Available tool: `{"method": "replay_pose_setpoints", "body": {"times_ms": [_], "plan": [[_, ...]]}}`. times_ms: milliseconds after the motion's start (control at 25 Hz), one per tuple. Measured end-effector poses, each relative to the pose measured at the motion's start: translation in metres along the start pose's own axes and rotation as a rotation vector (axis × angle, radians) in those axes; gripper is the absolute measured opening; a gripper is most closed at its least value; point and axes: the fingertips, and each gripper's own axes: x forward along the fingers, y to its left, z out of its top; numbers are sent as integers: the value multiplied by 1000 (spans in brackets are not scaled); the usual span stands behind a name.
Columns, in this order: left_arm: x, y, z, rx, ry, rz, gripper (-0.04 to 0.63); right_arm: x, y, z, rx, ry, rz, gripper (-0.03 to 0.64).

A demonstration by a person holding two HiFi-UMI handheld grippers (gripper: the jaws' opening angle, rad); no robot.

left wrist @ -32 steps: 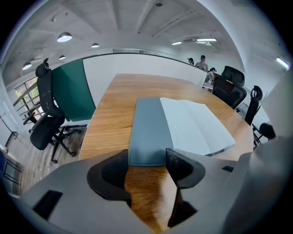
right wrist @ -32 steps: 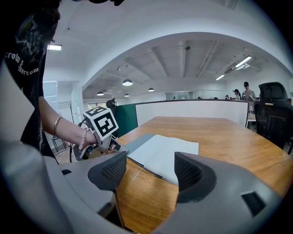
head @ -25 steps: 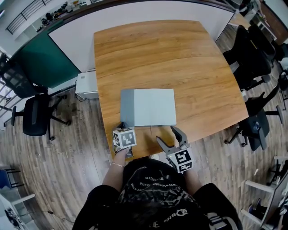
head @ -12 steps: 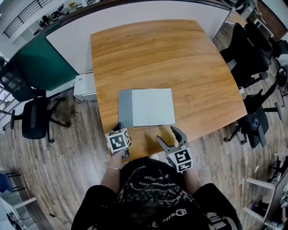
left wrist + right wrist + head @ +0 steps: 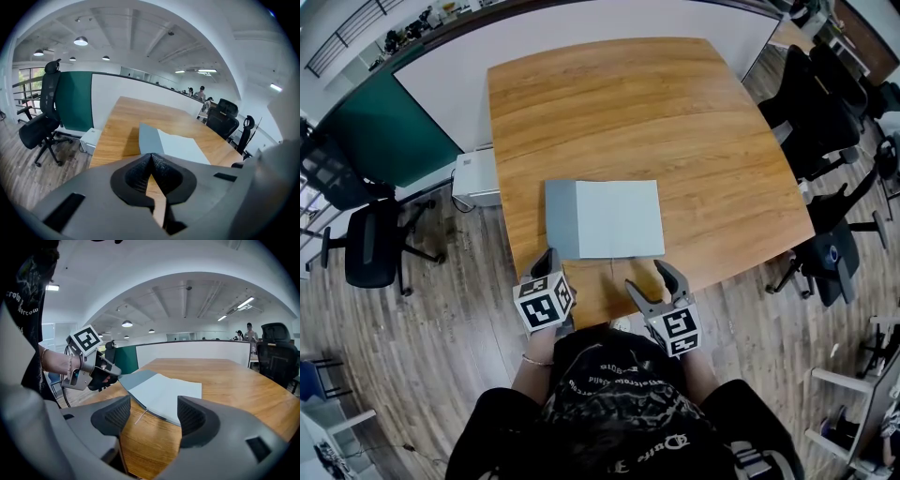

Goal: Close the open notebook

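Head view: the notebook [image 5: 605, 219] lies open on the table [image 5: 628, 103], just ahead of both tools, long axis running left to right, grey cover flap on the left, pale page on the right. The left gripper [image 5: 547, 260] sits by its near left corner, the right gripper [image 5: 653, 284] near its front edge. The cubes carry black-and-white square markers.

Left gripper view: jaws pressed together on nothing, notebook [image 5: 176, 143] straight ahead.

Right gripper view: jaws wide apart and empty, notebook [image 5: 161, 392] ahead, spine pointing away from it.
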Motion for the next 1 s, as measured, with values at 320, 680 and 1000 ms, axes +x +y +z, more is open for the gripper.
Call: {"method": "replay_pose_setpoints", "body": {"times_ms": [320,680,1000], "plan": [[-20,-35,21,42,-74,-74,21,-3,-1,3,-3,-12,-3,299],[-28,-73,31,104,-116,-154,21,-15,-7,-1,-1,-12,-22,298],[-34,-115,34,162,-131,-246,21,-27,-16,-4,20,-24,-49,298]]}}
